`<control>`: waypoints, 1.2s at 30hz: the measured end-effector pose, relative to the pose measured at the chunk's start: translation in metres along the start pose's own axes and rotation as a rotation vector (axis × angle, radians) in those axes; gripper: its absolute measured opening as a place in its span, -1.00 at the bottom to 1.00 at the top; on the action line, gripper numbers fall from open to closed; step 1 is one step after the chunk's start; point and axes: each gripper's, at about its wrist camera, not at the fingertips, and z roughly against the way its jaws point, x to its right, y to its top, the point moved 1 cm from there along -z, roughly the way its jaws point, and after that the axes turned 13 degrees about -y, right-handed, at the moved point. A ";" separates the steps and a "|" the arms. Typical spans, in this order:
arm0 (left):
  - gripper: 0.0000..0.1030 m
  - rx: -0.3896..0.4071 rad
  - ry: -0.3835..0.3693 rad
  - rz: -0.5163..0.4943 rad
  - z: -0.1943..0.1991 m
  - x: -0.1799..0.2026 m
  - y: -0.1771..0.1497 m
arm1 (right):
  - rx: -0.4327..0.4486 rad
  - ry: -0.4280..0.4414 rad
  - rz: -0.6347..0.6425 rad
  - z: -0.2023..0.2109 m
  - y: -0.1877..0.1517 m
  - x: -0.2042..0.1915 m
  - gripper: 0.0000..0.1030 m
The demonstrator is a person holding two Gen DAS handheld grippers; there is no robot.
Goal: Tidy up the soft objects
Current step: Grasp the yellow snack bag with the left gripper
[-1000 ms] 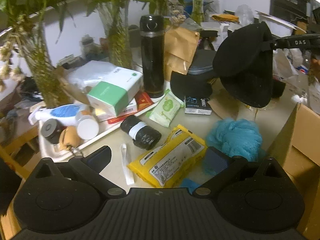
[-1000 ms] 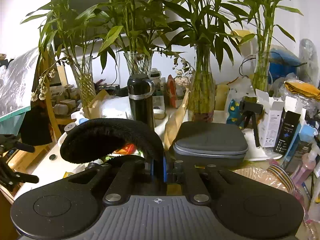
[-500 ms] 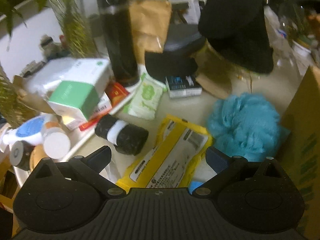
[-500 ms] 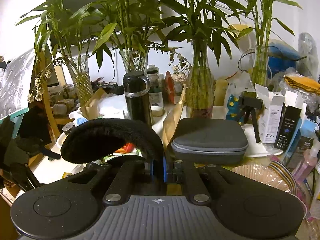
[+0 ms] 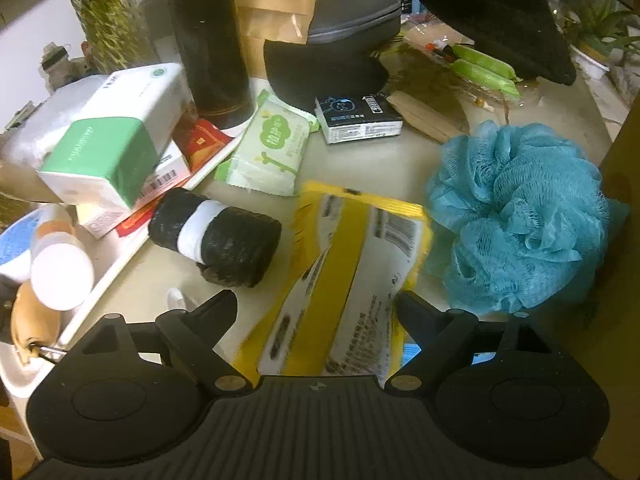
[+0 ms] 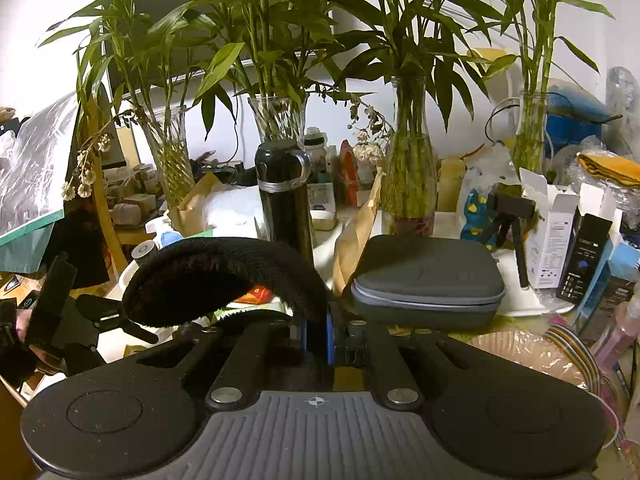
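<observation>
Bare tabletop (image 5: 168,272) beside black roll (image 5: 216,236), blue loofah (image 5: 516,216) (cardboard wall behind) crowding right

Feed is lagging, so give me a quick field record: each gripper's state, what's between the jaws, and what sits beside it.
left gripper: open, jaws have just been closing in, not pressing on anything
between left jaws: yellow packet, flat on the table
right of packet: blue mesh bath pouf
left of packet: black roll with white band
right gripper: shut on black fuzzy cloth, which arches up to the left
behind cloth: black flask, grey zip case
</observation>
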 end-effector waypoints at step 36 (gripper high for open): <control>0.09 0.153 0.165 0.132 0.084 0.033 0.038 | -0.006 -0.010 -0.026 0.007 0.005 0.002 -0.78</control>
